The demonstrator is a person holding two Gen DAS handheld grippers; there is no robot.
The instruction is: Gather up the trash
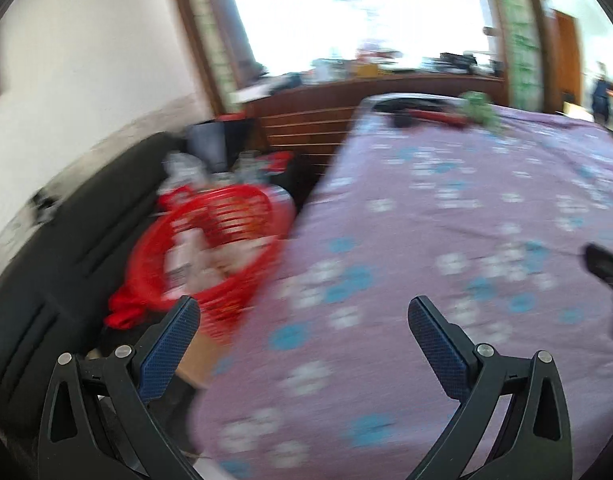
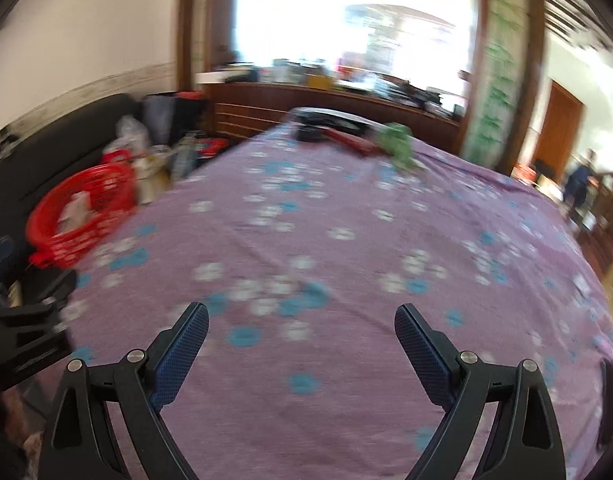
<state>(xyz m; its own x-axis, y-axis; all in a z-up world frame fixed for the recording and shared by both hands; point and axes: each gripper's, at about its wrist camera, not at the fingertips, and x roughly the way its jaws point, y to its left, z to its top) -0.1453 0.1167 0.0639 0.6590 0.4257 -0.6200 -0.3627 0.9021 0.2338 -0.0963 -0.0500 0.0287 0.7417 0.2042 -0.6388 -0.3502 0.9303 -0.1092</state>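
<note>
both grippers, left gripper (image 1: 304, 316) and right gripper (image 2: 302, 322), gape wide and empty over the tabletop (image 2: 346, 240); red basket (image 1: 210, 248) (already holding scraps) sits beside it, so any drop should clear its rim.

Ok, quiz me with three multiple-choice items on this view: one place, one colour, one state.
1. Where is the basket?
A. On the bed
B. Left of the bed, off it
C. On the dresser

2. What colour is the basket?
A. Red
B. Blue
C. White

3. How do the left gripper and right gripper stand?
A. Both shut
B. One holds trash
C. Both open, empty

Key: B, it sits beside the bed's left edge; A, its ribs are red; C, the fingers are spread with nothing between them.
</note>
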